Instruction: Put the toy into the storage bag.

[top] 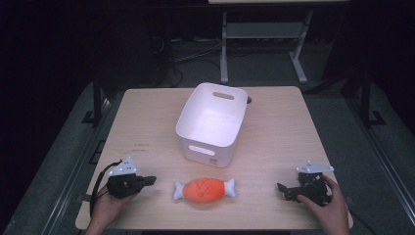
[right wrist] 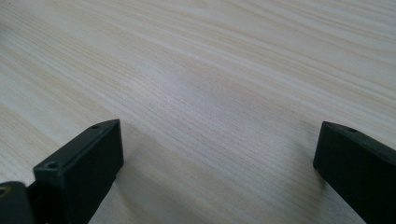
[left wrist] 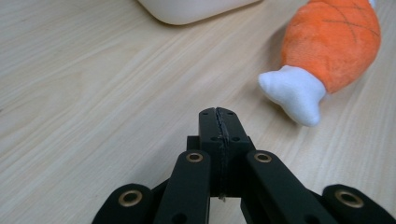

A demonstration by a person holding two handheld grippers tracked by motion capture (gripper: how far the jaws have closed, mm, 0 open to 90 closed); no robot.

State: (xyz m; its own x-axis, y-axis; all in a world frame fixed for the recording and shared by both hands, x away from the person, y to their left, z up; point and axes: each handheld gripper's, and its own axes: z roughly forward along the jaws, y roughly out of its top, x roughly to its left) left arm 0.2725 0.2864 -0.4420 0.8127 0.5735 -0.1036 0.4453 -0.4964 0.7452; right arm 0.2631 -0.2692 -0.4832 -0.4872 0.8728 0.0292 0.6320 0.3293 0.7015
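While the toy meat lies on the tabletop before the white bin, left tongs are pressed together and right tongs spread. A poor pinch could let it slip.

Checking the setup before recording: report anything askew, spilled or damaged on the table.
Nothing is spilled or damaged. The bin stands upright but turned slightly askew to the table edges. The plush toy lies intact in front of it, between the two grippers.
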